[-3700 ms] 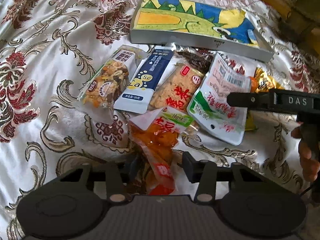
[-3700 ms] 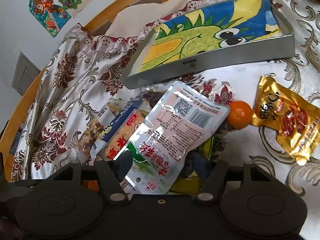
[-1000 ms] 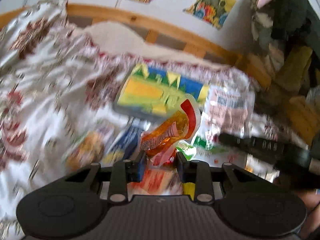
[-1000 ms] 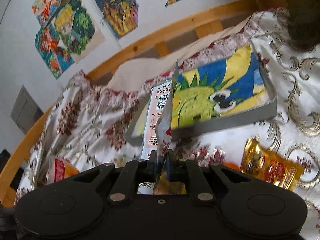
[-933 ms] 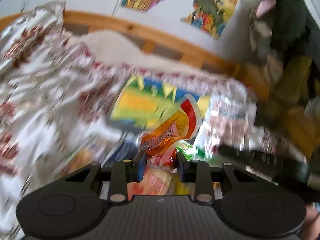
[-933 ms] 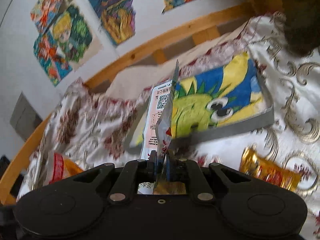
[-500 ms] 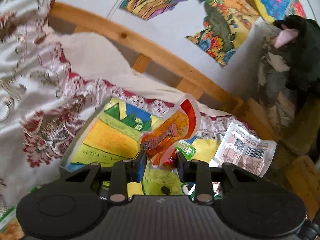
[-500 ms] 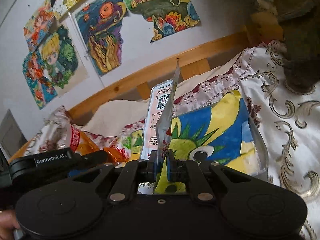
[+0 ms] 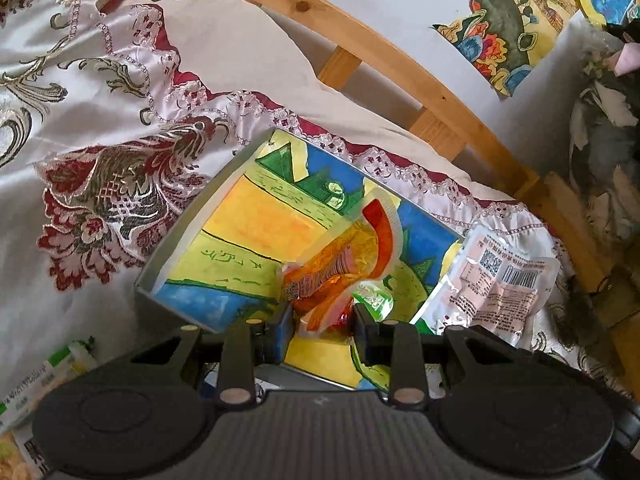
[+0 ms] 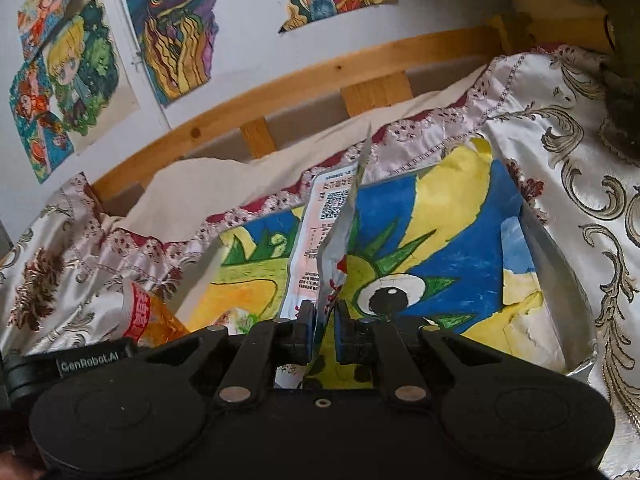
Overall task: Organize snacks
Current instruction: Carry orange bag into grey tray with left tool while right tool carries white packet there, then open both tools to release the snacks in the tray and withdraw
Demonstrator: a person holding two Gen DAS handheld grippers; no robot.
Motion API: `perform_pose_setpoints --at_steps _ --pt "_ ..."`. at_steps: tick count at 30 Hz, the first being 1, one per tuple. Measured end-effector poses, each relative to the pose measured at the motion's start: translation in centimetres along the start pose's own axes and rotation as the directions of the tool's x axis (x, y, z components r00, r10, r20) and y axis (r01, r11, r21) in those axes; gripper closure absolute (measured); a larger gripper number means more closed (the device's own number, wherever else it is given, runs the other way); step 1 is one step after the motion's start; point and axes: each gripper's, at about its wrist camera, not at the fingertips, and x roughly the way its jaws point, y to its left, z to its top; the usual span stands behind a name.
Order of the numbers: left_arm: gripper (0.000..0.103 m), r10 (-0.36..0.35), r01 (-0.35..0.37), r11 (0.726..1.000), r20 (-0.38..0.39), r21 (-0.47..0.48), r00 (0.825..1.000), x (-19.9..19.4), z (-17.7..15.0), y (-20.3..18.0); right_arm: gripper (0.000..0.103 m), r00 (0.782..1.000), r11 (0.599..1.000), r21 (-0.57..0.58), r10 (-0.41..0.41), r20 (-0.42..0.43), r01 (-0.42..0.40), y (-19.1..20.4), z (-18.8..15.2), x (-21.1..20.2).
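Two packets hang over one tray (image 9: 176, 252): left gripper (image 9: 322, 320) clamps the orange packet (image 9: 344, 256), right gripper (image 10: 325, 328) pinches the white packet (image 10: 320, 236).

Orange-red packet (image 9: 344, 264), white-pink pouch (image 10: 320, 248), tray (image 9: 176, 256) painted yellow, blue, green, white bedspread (image 9: 80, 120) with maroon-gold florals

A home bedroom: embroidered satin bedspread (image 9: 100, 128) over a bed, curved wooden headboard rail (image 10: 320, 80) behind, hand-coloured cartoon drawings (image 10: 64, 76) stuck on the white wall, cream pillow (image 9: 224, 40) beneath.
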Motion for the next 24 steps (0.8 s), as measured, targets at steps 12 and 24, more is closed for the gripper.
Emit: perform_pose_setpoints --at_steps 12,24 --pt "0.038 0.144 -0.159 0.942 0.071 0.297 0.987 -0.8 -1.5 -4.7 0.071 0.982 0.982 -0.068 -0.182 -0.055 0.178 0.0 -0.1 0.2" --pt "0.010 0.188 -0.218 0.939 0.131 0.265 0.973 -5.2 -0.9 -6.0 0.022 0.983 0.972 -0.143 -0.186 0.003 0.184 0.2 1.2 -5.0"
